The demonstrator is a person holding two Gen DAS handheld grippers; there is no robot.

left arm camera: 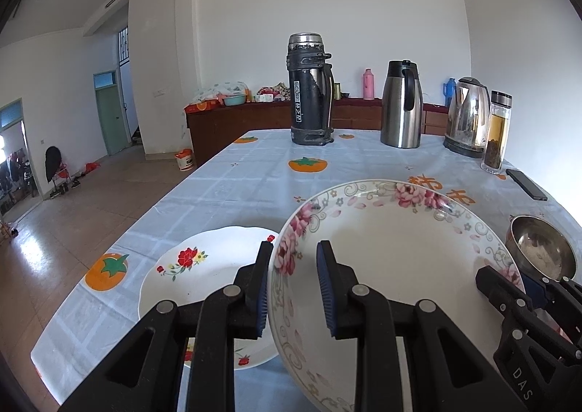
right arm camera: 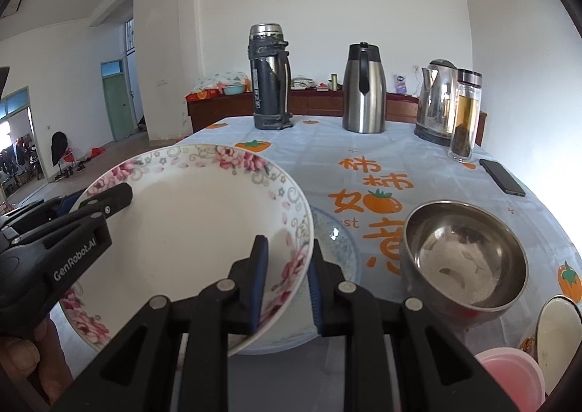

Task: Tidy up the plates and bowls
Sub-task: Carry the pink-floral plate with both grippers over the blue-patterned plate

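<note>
two claws share one dish: the left claw point(left arm camera: 293, 290) grips the left rim of a pink-flowered deep plate point(left arm camera: 393, 252), one pad inside and one outside, while the right claw point(right arm camera: 285, 286) pinches the opposite rim of the same plate in the same way. both claws stand narrow, closed on the plate's edge. the plate hangs tilted above the worktop point(right arm camera: 429, 157), clear of the cloth with its printed persimmons.

just beside it on the left lies a white plate with red flowers point(left arm camera: 189, 277), flat on the cloth. under the lifted plate's right edge, the right wrist view shows a pale blue-patterned dish point(right arm camera: 338, 241). to the right sits a steel bowl point(right arm camera: 465, 259), and at the near right corner a pink container point(right arm camera: 509, 372) and a white enamel bowl point(right arm camera: 560, 335), both partly cut off. flasks, a kettle point(right arm camera: 436, 99) and a phone point(right arm camera: 502, 177) line the far side, well apart.

the step in hand looks like carrying the plate to a stack. the next move likely calls for both claws travelling level together, then lowering it centred onto another plate before either lets go; an uneven release could tip it.
</note>
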